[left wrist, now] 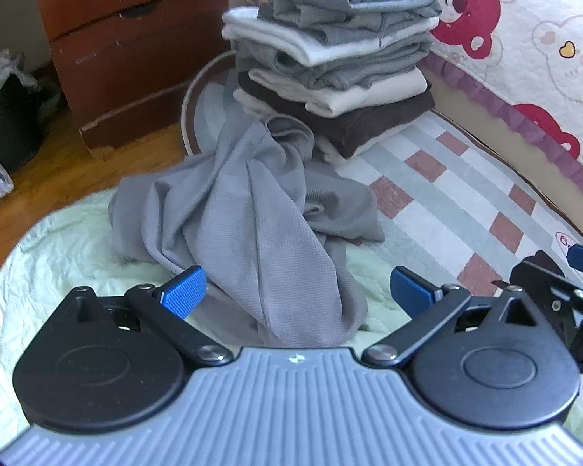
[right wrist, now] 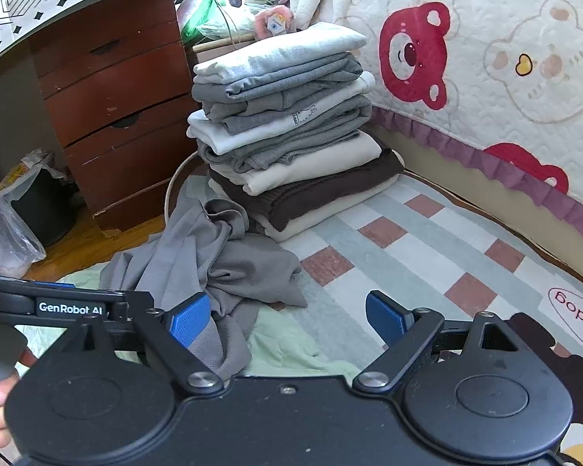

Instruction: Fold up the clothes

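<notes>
Both tongs, the left gripper and the right gripper, are spread wide and grasp nothing. They hover just before the crumpled grey garment, probably to search for an edge. The garment lies in front of the folded stack (its lowest layers touch it), likely so it can join the stack once folded.

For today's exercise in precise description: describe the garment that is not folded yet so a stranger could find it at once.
Find the tall stack of folded clothes beside the wooden drawers. At its foot lies a grey waffle-knit garment, the only crumpled, unfolded piece.
</notes>
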